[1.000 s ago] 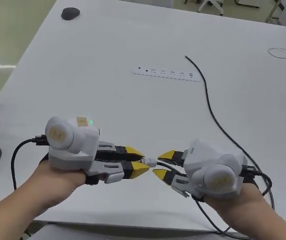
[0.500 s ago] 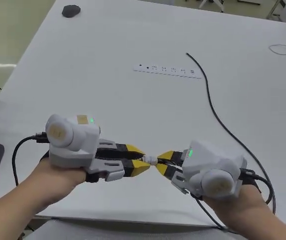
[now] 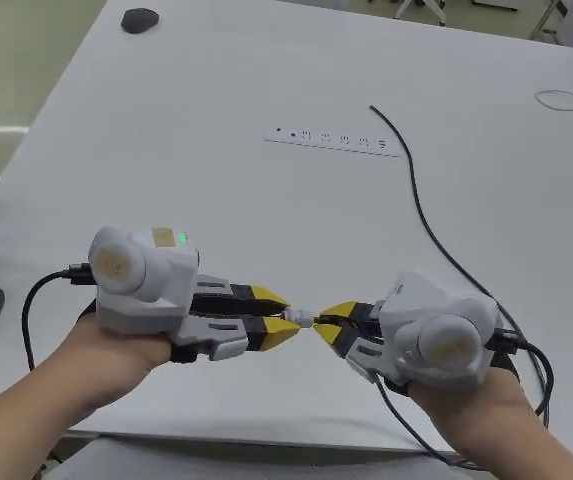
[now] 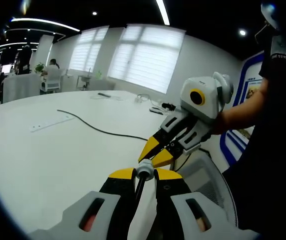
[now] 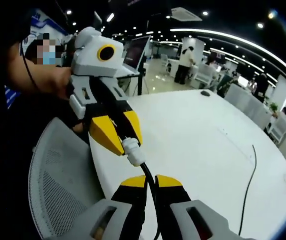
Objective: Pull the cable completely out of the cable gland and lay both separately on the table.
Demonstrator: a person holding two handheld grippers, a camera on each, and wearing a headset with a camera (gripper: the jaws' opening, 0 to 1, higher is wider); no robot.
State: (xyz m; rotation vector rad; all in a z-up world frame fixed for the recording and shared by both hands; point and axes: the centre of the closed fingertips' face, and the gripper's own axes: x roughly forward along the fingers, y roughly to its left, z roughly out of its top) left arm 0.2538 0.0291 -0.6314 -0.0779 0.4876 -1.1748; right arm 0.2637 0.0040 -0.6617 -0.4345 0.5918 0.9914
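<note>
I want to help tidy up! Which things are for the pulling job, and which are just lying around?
For the job: white cable gland, in the left tool; black cable, in the right tool.
Just lying about: power strip, dark mouse-like thing at the table's far corner, thin white wire.

Head view: you look forward and down over counter (image 3: 216,100) from its near edge. Your gripper views face each other, close. All three share cable gland (image 3: 303,320).

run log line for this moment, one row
left gripper: shut on cable gland | right gripper: shut on cable | cable: not yet out of cable gland | table: neither laid down
</note>
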